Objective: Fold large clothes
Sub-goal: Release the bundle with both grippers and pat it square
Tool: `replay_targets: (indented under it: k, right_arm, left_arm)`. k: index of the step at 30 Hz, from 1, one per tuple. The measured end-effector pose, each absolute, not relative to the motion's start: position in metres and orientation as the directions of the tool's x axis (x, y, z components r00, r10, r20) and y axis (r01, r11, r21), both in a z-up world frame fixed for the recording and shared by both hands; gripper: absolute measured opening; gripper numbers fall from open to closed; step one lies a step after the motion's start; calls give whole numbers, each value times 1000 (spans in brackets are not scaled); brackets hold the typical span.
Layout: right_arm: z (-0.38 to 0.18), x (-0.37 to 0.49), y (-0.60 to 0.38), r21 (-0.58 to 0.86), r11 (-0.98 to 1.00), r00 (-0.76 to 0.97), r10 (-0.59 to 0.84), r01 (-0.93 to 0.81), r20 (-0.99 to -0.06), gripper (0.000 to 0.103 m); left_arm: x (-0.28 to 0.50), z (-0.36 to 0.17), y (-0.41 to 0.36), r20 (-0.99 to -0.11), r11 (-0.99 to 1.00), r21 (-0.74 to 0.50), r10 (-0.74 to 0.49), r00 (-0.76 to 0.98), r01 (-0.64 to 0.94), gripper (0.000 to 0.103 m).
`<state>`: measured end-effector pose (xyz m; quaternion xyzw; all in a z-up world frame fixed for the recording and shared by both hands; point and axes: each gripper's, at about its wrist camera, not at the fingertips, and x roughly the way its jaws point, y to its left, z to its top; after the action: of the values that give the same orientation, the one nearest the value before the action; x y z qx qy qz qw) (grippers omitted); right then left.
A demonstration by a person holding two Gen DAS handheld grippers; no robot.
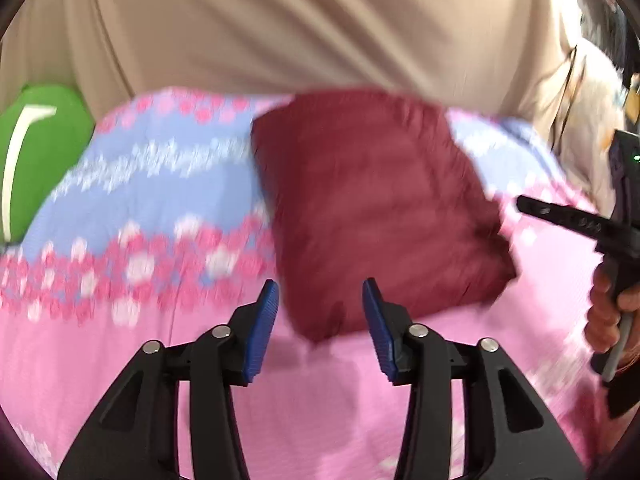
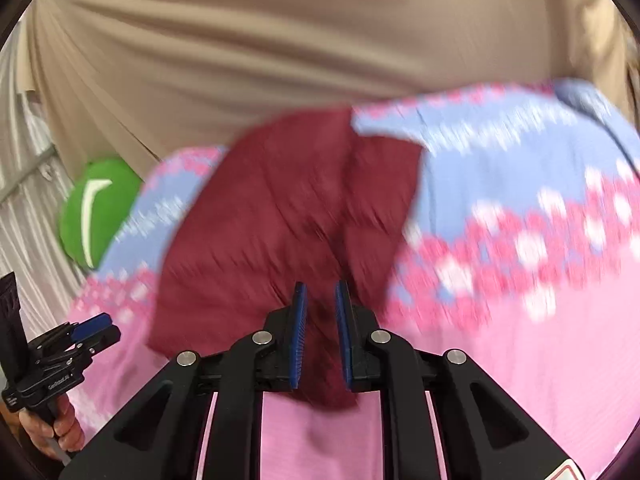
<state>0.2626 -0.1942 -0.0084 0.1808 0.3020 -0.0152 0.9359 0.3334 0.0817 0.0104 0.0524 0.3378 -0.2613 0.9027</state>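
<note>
My left gripper (image 1: 320,320) stands with its jaws apart, the blue pads (image 1: 266,328) well clear of each other and nothing pressed between them; the near corner of the maroon garment (image 1: 372,208) lies just ahead of the gap, on the bed, not touched by either pad. My right gripper (image 2: 321,334) has its jaws drawn close together, only a narrow slit between the blue pads, and a fold of the maroon garment (image 2: 272,216) runs down into that slit. Both views are smeared with motion blur, so I cannot tell for certain whether the pads actually press on the cloth or merely flank it. The garment is folded into a rough rectangle and lies on a bedspread (image 1: 140,184) printed in pink and pale blue bands with white and pink flowers; the plain pink part of that bedspread (image 2: 520,380) fills the near foreground under both tools. From the left wrist I see my other tool at the right edge, with the hand (image 1: 608,312) wrapped around its grip. From the right wrist I see the left tool at the lower left edge, its hand (image 2: 56,432) below it. A green cushion (image 1: 40,152) with a white curved mark sits at the far left of the bed, against a beige curtain (image 1: 304,24) that hangs behind everything. In the right wrist view the cushion (image 2: 100,208) shows again beside pale pleated drapery (image 2: 28,168).
</note>
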Motion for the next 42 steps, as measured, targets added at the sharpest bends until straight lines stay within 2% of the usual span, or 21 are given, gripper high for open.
replay_targets:
  k: [4, 8, 9, 12, 15, 18, 19, 23, 27, 31, 35, 38, 40, 42]
  right_arm:
    - [11, 307, -181, 263, 959, 820, 69, 102, -568, 7]
    - [-23, 356, -189, 240, 952, 749, 19, 189, -662, 3]
    - [-37, 363, -194, 242, 946, 729, 10, 214, -684, 0]
    - [-70, 374, -208, 230, 943, 705, -8, 242, -709, 0]
    - [-77, 378, -208, 192, 949, 696, -37, 249, -717, 0]
    - [-65, 370, -209, 207, 938, 690, -45, 277, -722, 0]
    - [-59, 363, -207, 221, 933, 694, -41, 284, -719, 4]
    - [-38, 301, -189, 219, 953, 713, 5, 210, -702, 8]
    - [-47, 261, -168, 187, 972, 693, 39, 140, -720, 8]
    - [-82, 268, -154, 95, 986, 636, -16, 140, -772, 0]
    - [-89, 276, -158, 124, 978, 629, -8, 166, -777, 0]
    - [-75, 259, -164, 183, 965, 644, 20, 188, -765, 7]
    - [-67, 246, -161, 185, 964, 660, 15, 189, -751, 19]
    - [-63, 223, -156, 153, 966, 676, -28, 207, -736, 29]
  left_arm:
    - [365, 16, 40, -639, 865, -53, -413, 649, 499, 46]
    - [402, -25, 5, -711, 886, -6, -330, 620, 465, 47]
    - [404, -31, 2, -705, 890, 7, -318, 633, 455, 49]
    - [396, -38, -11, -679, 883, 69, -300, 670, 465, 51]
    - [394, -42, -20, -663, 884, 121, -267, 700, 452, 55]
    - [392, -36, -16, -671, 888, 102, -272, 690, 449, 59]
    - [390, -32, -11, -679, 888, 89, -277, 680, 451, 62]
    - [368, -17, 19, -691, 875, 40, -326, 646, 483, 74]
    - [352, -27, 39, -720, 884, 51, -290, 630, 465, 74]
    - [367, -57, 43, -784, 897, -9, -280, 554, 442, 75]
    - [372, -72, 40, -795, 909, -18, -265, 546, 416, 76]
    - [360, -63, 39, -783, 911, -2, -258, 566, 412, 74]
    - [346, -54, 40, -767, 913, 0, -261, 586, 408, 76]
    - [331, -48, 40, -754, 915, 6, -260, 603, 403, 85]
